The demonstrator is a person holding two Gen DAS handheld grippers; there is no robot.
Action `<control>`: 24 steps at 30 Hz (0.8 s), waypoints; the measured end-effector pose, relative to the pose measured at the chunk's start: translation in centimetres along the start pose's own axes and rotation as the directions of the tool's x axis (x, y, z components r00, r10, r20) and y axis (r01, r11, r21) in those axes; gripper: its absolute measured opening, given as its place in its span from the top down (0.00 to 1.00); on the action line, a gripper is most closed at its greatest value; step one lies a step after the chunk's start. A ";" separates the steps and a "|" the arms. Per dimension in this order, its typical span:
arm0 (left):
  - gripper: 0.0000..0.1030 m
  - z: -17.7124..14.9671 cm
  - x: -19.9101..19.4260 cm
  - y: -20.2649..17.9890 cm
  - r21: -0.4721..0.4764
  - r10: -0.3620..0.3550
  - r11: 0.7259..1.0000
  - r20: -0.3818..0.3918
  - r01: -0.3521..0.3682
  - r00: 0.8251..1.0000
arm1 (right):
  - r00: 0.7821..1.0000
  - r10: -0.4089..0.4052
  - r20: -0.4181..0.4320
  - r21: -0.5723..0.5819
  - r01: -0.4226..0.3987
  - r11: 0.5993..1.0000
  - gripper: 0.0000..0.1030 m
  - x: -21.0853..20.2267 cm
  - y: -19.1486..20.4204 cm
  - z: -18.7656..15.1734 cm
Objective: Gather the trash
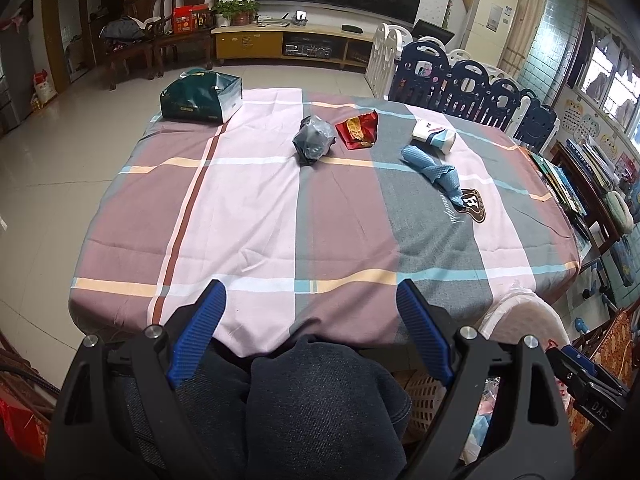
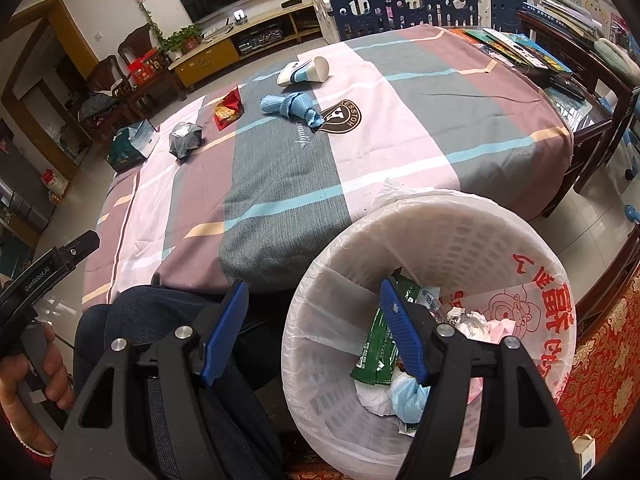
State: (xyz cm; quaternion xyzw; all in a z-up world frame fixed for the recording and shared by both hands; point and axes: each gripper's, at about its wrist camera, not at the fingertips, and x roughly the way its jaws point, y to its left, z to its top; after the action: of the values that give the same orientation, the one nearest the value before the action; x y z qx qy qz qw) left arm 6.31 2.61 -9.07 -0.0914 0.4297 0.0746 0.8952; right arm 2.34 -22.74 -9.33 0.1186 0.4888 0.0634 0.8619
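Observation:
On the checked tablecloth [image 1: 256,208] lie a crumpled grey plastic bag [image 1: 314,140] [image 2: 185,139], a red snack wrapper [image 1: 358,129] [image 2: 228,110], a white-and-blue tipped cup [image 1: 434,136] [image 2: 304,70] and a twisted blue cloth [image 1: 434,170] [image 2: 290,106]. A white bin with a liner [image 2: 460,236] stands by the table's near right edge and holds a green wrapper [image 2: 376,344], a blue mask and tissues. My left gripper [image 1: 310,300] is open and empty above my lap at the near table edge. My right gripper [image 2: 314,300] is open and empty, with its right finger over the bin's mouth.
A green gift box [image 1: 200,96] [image 2: 132,144] sits at the table's far left corner. Books [image 2: 516,46] are stacked on a side table at the right. Playpen fence panels [image 1: 468,92] stand behind the table. A red patterned cloth [image 2: 604,368] lies beside the bin.

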 end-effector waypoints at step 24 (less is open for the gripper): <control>0.15 0.7 1.1 2.3 -0.063 0.032 0.997 0.003 -0.032 0.999 | 1.000 -0.001 -0.017 0.011 0.001 1.000 0.34 1.5 -0.1 0.1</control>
State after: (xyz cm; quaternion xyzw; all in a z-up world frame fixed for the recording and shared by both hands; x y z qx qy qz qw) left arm 6.99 5.07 -9.72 -0.1126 0.4270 0.1026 0.8913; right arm 3.18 -22.52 -10.59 0.1226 0.4965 0.0611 0.8571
